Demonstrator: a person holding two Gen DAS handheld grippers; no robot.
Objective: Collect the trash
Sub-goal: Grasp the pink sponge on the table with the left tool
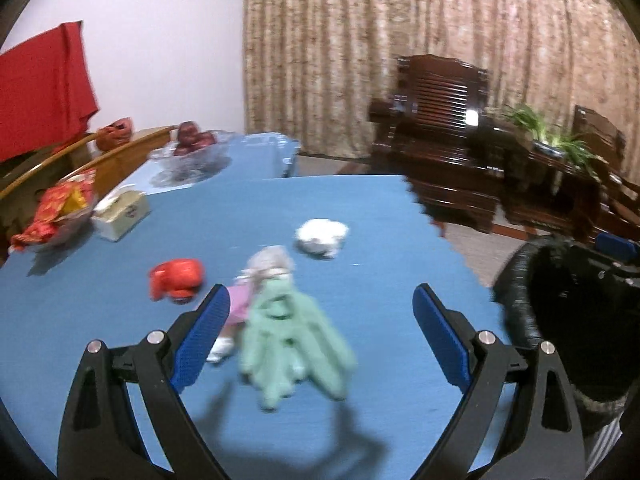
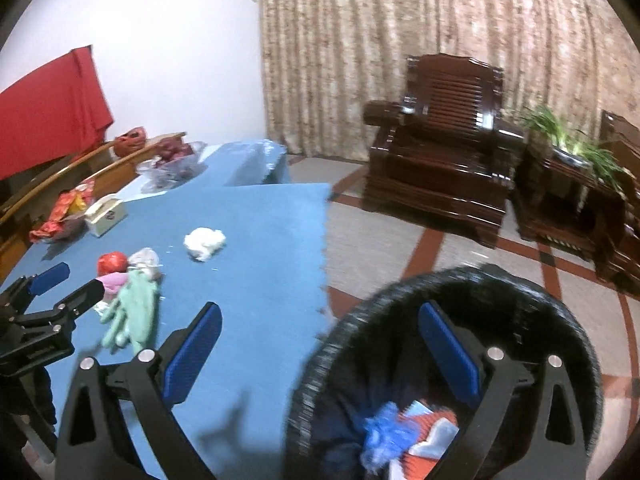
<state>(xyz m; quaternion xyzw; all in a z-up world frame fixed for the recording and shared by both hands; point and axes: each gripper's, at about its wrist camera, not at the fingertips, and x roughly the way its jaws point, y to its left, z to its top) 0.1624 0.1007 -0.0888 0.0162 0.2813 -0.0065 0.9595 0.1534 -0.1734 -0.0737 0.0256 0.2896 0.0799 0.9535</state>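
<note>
Your left gripper stands wide open and grips nothing; the green glove lies on the blue table between its blue pads, touching neither. Your right gripper also stands spread wide and empty, its right pad over the mouth of the black bin at your 4 o'clock, off the table's edge. Inside the bin lie crumpled blue, orange and white scraps.

In the left wrist view, a pink scrap sits just at the glove's 10 o'clock, a greyish wad at its 12, a red crumpled wrapper farther at 10, and a white tissue ball beyond at 1 o'clock. Farther, at 10 o'clock, stand a tissue box, a glass bowl of red packets and a glass bowl of dark fruit.
</note>
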